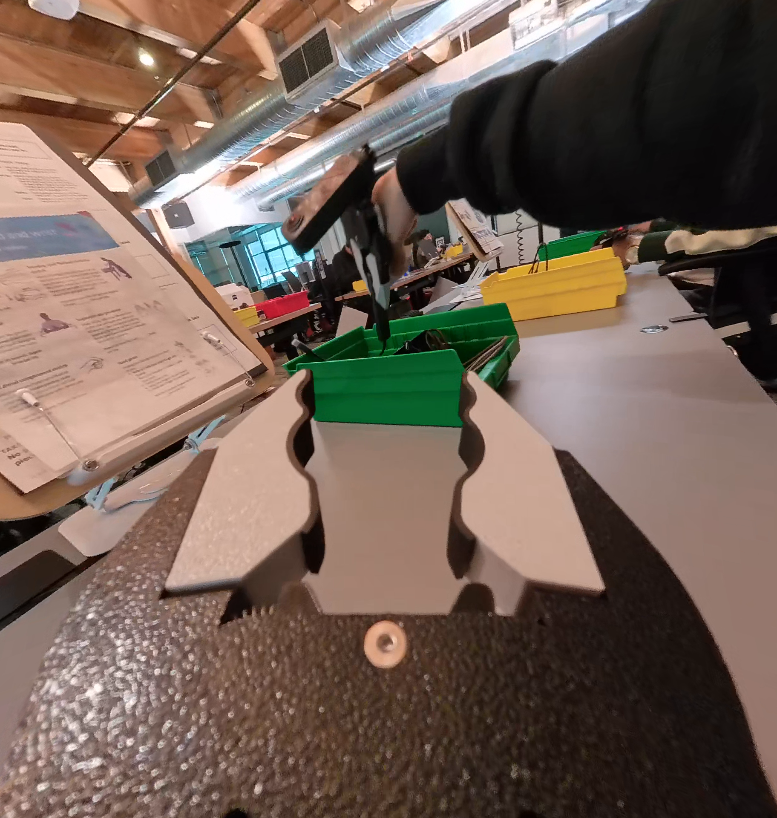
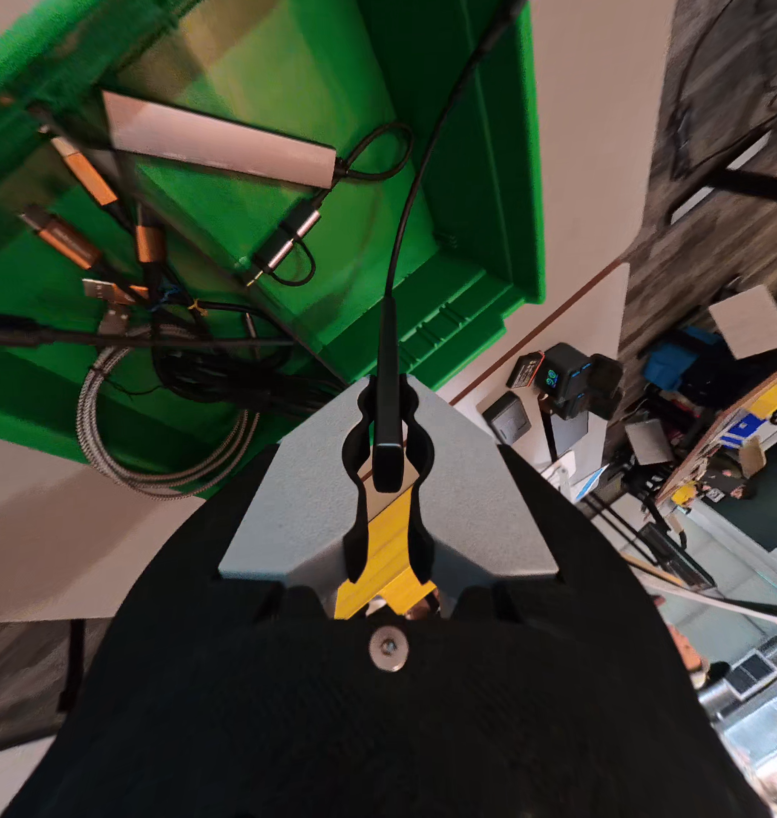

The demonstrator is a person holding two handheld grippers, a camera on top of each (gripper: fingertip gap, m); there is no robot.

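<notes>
Right tool [image 2: 389,389] clamped on a black cable plug [image 2: 386,425] above the green bin [image 2: 479,177].
Left tool [image 1: 386,398] is held wide open and empty, low over the surface [image 1: 621,420], just short of the bin. Braided cable [image 2: 112,442] and orange-tipped connectors [image 2: 85,170] are seen inside the bin.

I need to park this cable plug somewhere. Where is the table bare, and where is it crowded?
Bare table lies between the green bin and the open left gripper, and right of the bin toward the yellow bin. Inside the green bin, cables crowd the floor. The document stand blocks the left.
</notes>
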